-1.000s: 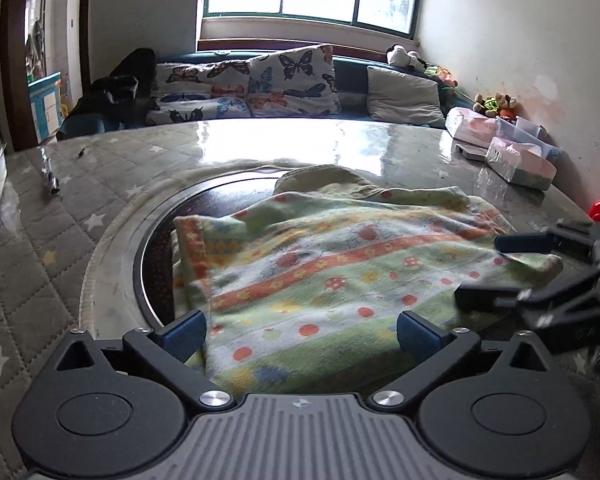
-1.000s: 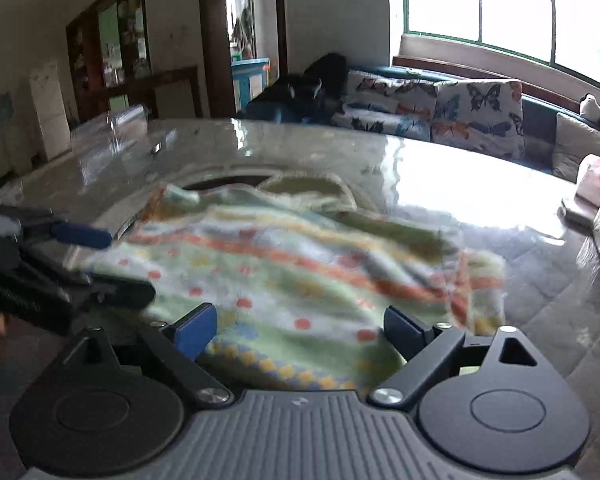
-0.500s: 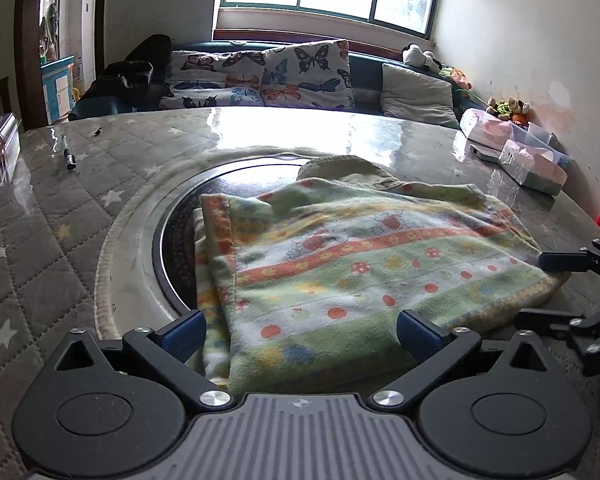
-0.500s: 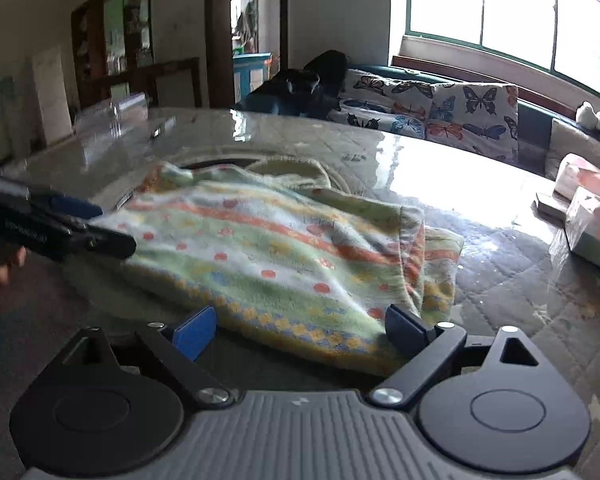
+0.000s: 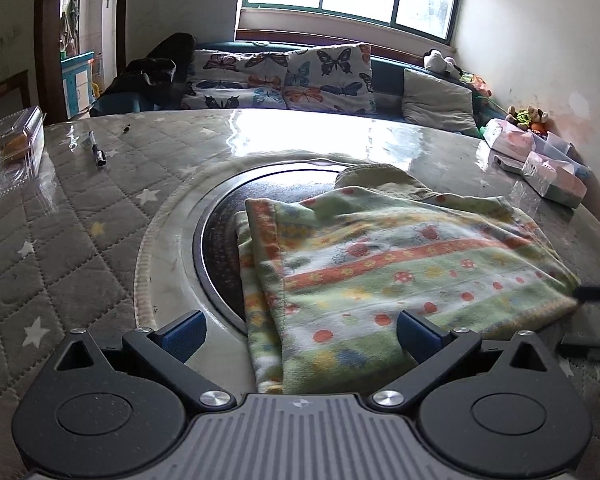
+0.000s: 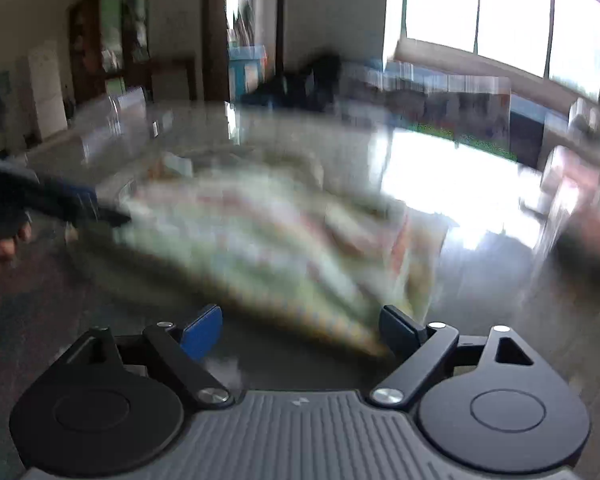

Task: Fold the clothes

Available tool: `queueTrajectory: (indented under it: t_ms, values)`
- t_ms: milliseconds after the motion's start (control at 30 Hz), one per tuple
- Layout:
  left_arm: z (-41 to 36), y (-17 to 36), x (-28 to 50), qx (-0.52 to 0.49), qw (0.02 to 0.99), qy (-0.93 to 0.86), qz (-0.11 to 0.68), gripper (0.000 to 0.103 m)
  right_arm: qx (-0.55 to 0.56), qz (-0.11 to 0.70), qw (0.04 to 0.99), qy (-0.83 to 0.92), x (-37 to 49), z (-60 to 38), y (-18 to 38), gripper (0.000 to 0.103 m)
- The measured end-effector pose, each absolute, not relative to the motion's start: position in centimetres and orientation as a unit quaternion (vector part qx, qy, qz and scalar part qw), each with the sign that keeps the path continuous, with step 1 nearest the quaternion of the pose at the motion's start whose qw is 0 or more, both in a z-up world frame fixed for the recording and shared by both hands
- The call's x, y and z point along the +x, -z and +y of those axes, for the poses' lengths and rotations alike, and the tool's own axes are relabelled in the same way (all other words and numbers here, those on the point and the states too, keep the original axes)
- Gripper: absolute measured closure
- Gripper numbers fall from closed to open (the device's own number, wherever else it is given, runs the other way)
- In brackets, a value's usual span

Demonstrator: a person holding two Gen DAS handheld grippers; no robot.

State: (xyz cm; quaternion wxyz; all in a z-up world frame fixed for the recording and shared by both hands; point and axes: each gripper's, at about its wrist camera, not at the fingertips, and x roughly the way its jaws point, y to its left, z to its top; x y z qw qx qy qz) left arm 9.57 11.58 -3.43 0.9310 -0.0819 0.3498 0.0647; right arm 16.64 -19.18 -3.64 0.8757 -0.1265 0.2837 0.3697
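Both the left gripper (image 5: 298,330) and the right gripper (image 6: 300,330) hover wide open and empty at six o'clock of the folded garment (image 5: 400,276), likely so it lies undisturbed.

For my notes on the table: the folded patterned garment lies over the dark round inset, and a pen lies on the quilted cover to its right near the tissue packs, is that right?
Not quite. In the left wrist view the pen lies on the quilted cover to the garment's left, near the clear plastic box; the tissue packs are on the right. The garment does overlap the dark round inset.
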Motion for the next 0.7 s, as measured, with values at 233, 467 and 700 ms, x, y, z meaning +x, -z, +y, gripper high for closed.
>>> queueTrajectory:
  t_ms: [233,467,700]
  values:
    - [12.4,3.1,11.1,-0.082,0.930,-0.090,0.346,0.000,-0.087,0.296,0.871,-0.381,19.4,-17.7,3.4,0.010]
    - [14.6,3.0,14.1,-0.073,0.923,-0.129,0.356,0.000,-0.073,0.341,0.855,-0.383,21.5,-16.0,6.2,0.010]
    - [16.5,3.4,16.5,-0.061,0.916,-0.155,0.364,0.000,-0.071,0.335,0.857,-0.385,22.8,-15.7,5.3,0.009]
